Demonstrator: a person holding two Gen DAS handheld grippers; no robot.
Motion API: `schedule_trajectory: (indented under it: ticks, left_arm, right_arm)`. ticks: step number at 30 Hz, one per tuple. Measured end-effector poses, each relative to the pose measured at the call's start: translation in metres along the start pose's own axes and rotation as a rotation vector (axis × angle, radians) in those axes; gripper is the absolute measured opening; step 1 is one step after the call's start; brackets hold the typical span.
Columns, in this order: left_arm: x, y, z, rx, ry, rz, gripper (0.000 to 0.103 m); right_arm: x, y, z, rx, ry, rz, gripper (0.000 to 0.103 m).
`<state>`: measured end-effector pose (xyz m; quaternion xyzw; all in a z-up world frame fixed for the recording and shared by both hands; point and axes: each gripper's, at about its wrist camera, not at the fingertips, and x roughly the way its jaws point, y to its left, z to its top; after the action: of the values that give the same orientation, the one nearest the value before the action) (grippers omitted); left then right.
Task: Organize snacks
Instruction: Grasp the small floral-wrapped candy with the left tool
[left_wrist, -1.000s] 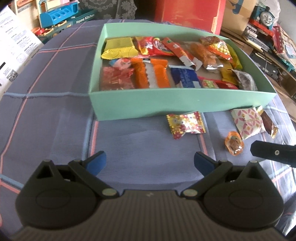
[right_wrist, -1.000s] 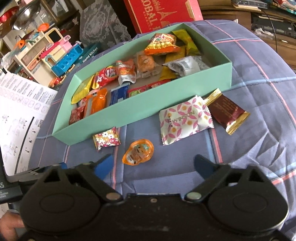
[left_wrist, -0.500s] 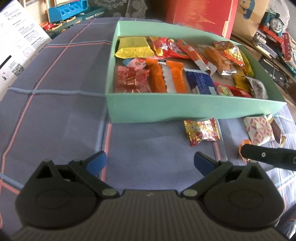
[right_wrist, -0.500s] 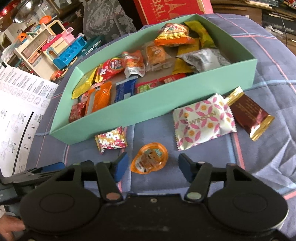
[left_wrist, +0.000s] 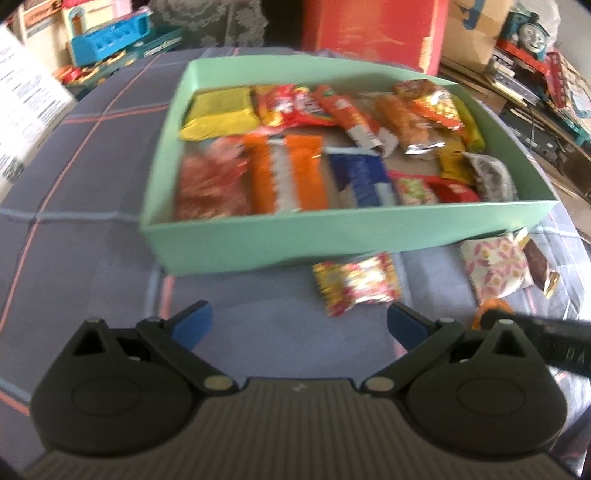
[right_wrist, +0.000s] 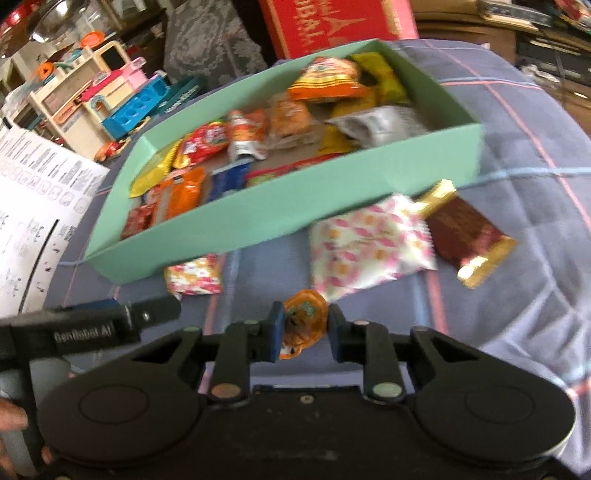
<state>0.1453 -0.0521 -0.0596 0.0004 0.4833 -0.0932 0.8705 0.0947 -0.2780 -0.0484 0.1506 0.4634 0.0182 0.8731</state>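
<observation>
Right gripper (right_wrist: 305, 330) jaws had just been closing and clamped the orange jelly cup (right_wrist: 303, 325), which sat free on the blue cloth (right_wrist: 517, 206) a second earlier, near the green box (right_wrist: 280, 218). Left gripper (left_wrist: 299, 325) stayed wide open, empty, view shifted sideways.

Both wrist cameras look steeply down from close by, sharing the green box (left_wrist: 332, 236) and loose snacks.
</observation>
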Motion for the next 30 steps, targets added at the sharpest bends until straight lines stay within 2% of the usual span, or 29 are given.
schedule_trajectory:
  ticks: [4,8,13,16,18,19,21,22,25,26,30]
  left_arm:
    - [0.008,-0.022,0.005,0.019,-0.019,0.022,0.103]
    - [0.017,-0.030,0.008,-0.004,-0.010,0.034,0.103]
    - [0.023,-0.034,0.009,-0.009,-0.017,0.045,0.093]
    - [0.022,-0.038,0.009,0.019,-0.031,0.068,0.081]
    - [0.021,-0.039,0.009,0.034,-0.045,0.076,0.063]
    - [0.020,-0.039,0.009,0.042,-0.049,0.078,0.059]
    - [0.018,-0.039,0.009,0.056,-0.050,0.071,0.043]
    - [0.017,-0.039,0.009,0.071,-0.048,0.051,0.038]
    - [0.014,-0.038,0.010,0.086,-0.037,0.021,0.028]
    - [0.013,-0.037,0.010,0.087,-0.037,0.015,0.021]
    - [0.010,-0.033,0.007,0.079,-0.024,0.005,0.020]
  right_arm:
    - [-0.006,-0.016,-0.010,0.028,-0.012,-0.007,0.023]
    - [-0.009,-0.021,-0.014,0.024,-0.021,-0.003,0.023]
    - [-0.008,-0.018,-0.016,-0.010,-0.033,-0.011,0.023]
    - [-0.009,-0.017,-0.017,-0.015,-0.039,-0.016,0.023]
    - [-0.009,-0.017,-0.017,-0.018,-0.042,-0.018,0.023]
    - [-0.009,-0.016,-0.017,-0.021,-0.043,-0.020,0.023]
    - [-0.009,-0.015,-0.017,-0.025,-0.046,-0.021,0.023]
    - [-0.009,-0.016,-0.016,-0.024,-0.046,-0.020,0.023]
    - [-0.010,-0.017,-0.016,-0.018,-0.046,-0.018,0.023]
    - [-0.010,-0.017,-0.016,-0.017,-0.046,-0.017,0.023]
    - [-0.012,-0.017,-0.015,-0.013,-0.045,-0.018,0.023]
